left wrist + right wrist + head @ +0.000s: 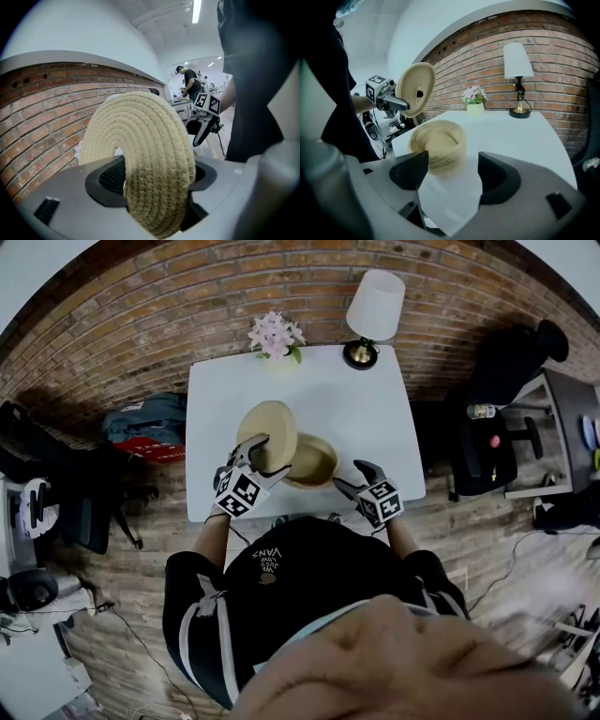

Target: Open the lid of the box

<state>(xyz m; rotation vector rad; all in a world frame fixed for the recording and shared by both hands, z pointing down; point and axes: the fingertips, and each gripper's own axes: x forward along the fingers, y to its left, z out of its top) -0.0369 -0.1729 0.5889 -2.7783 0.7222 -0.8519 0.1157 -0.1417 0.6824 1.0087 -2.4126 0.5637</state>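
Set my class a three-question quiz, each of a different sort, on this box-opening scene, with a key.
1. True or false: the lid rests on the box.
2. Which holds the lid? A: left hand-held gripper. B: right hand-held gripper.
3. Fill in: the box stands on the white ____.
Key: 1 false. 2 A; the right hand-held gripper is empty, jaws apart. 3 table.

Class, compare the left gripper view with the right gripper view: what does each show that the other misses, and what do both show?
Only left: the right hand-held gripper and a distant person. Only right: the open box and the lamp. Both: the woven lid, clamped in the left hand-held gripper, and the brick wall.
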